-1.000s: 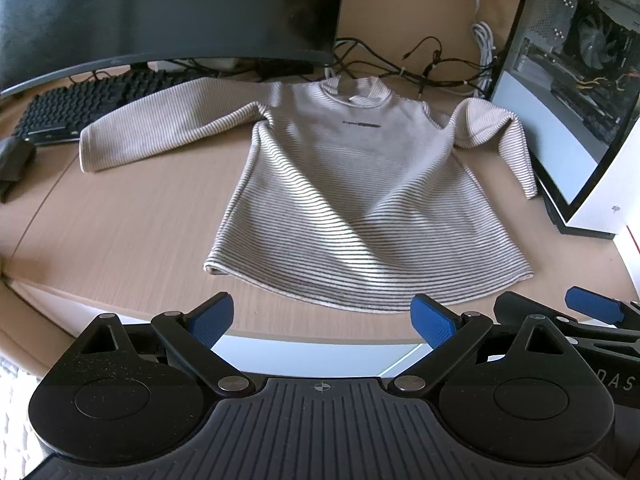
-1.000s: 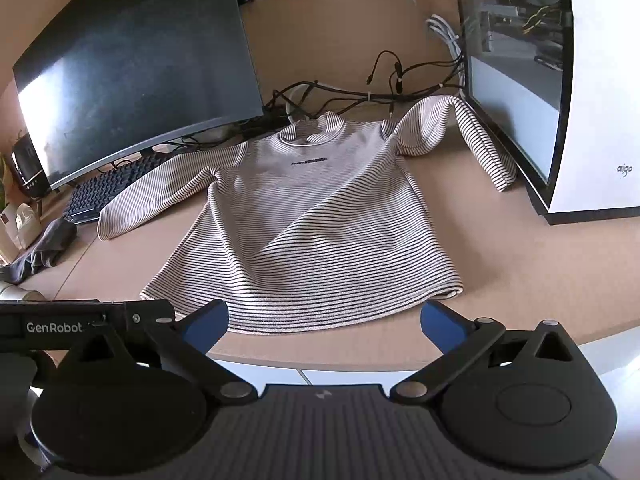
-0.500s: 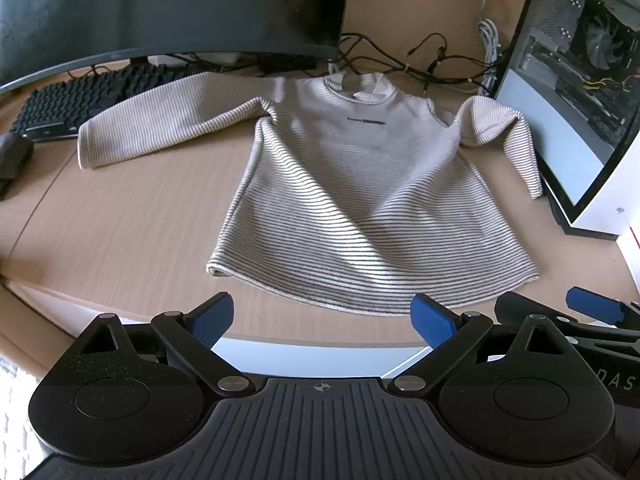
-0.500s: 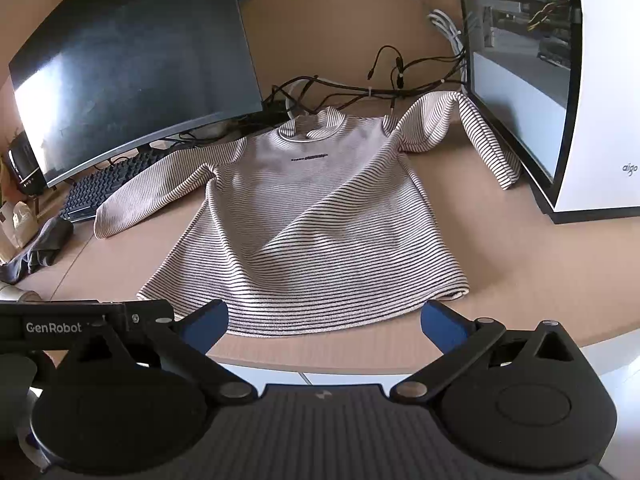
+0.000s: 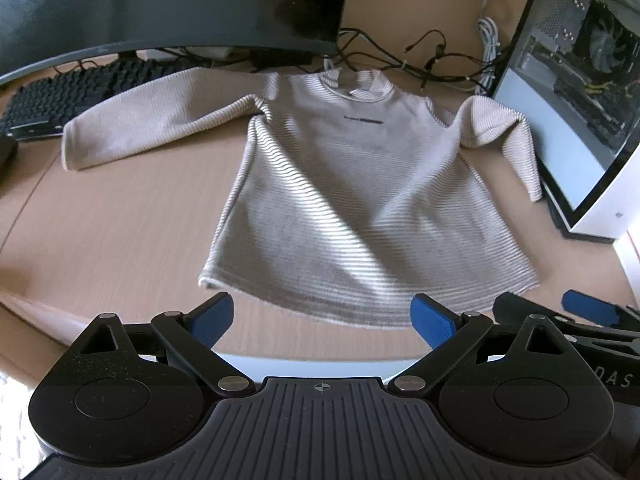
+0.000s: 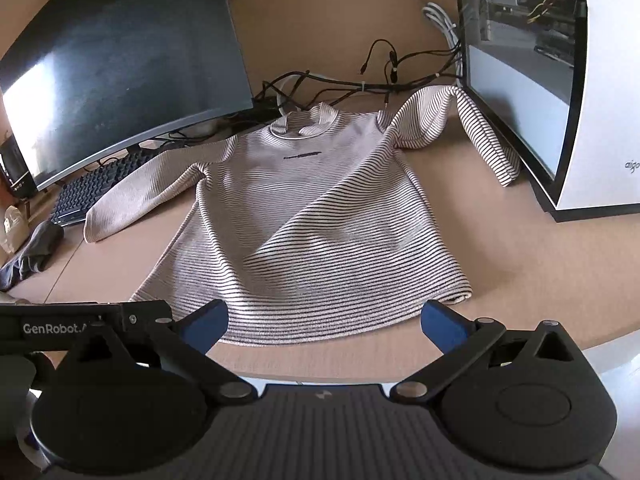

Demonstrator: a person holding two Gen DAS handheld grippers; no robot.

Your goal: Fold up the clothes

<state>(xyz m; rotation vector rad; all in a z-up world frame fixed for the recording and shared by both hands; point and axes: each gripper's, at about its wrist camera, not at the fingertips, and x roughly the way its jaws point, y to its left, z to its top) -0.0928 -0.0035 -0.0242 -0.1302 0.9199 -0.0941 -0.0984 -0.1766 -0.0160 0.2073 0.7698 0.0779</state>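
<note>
Both grippers nearer striped sweater hem than before; jaws wide open, empty.

sweater: cream/beige w/ thin dark horiz stripes; small black logo strip on chest, centre frame
desk: light tan wood grain
monitor: black screen, upper left, pale glare patch
keyboard: black, left edge
PC case: white shell, black-edged glass side, right
cables: black, plus white bundle, top centre
cloth: dark grey, prob. a sock, far left
left gripper: black body, blue pads
right gripper: black, blue pads
</note>
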